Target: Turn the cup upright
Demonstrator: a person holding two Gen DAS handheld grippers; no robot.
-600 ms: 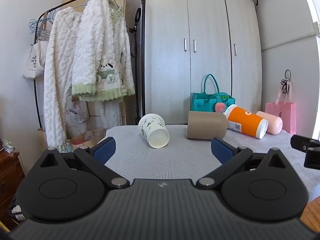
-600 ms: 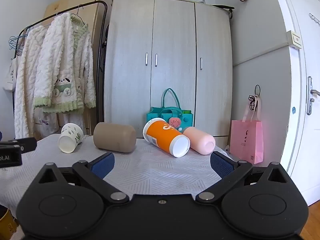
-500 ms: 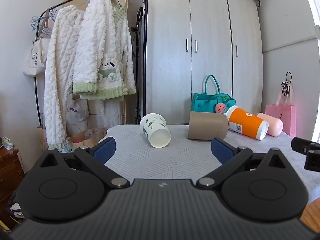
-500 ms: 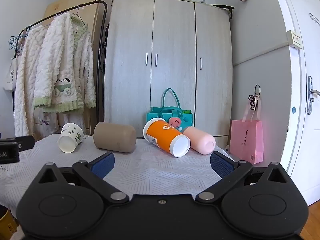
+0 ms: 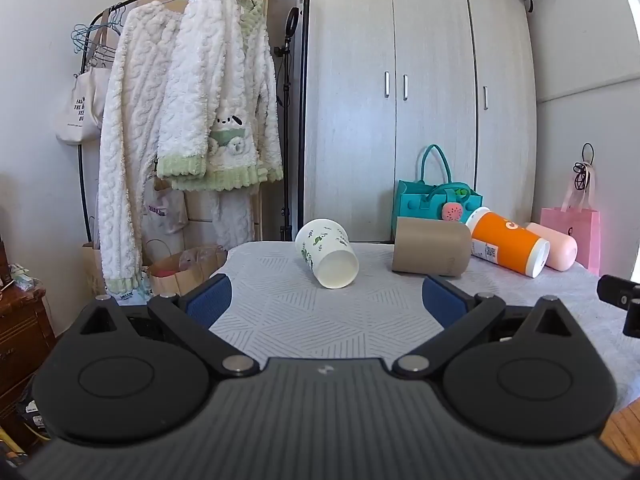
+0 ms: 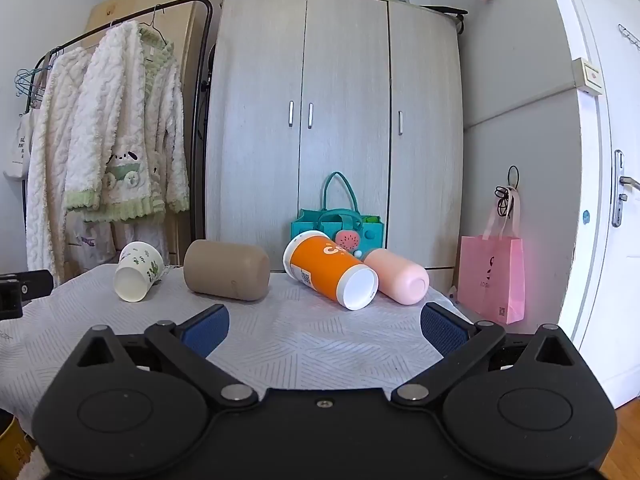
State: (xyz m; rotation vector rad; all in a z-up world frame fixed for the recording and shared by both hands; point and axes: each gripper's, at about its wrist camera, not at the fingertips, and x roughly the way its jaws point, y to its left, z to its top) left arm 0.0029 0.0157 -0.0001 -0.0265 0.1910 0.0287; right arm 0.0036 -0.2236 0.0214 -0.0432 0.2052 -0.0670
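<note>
Several cups lie on their sides on the white patterned table point(image 5: 320, 316). A white cup with green prints point(image 5: 326, 252) lies with its mouth toward me; it also shows in the right wrist view point(image 6: 138, 270). Beside it lie a brown cup point(image 5: 432, 252) point(image 6: 226, 270), an orange cup point(image 5: 510, 246) point(image 6: 330, 270) and a pink cup point(image 5: 554, 250) point(image 6: 400, 276). My left gripper point(image 5: 326, 302) is open and empty, in front of the white cup. My right gripper point(image 6: 324, 326) is open and empty, in front of the orange cup.
A teal bag point(image 6: 338, 228) stands behind the cups before a wardrobe point(image 6: 340, 120). A clothes rack with white robes point(image 5: 192, 120) stands to the left. A pink bag point(image 6: 492, 276) hangs at the right by a door. The table's far edge is just behind the cups.
The left gripper has risen and edged slightly toward the white cup. The right gripper has hardly moved. Both stay open.
</note>
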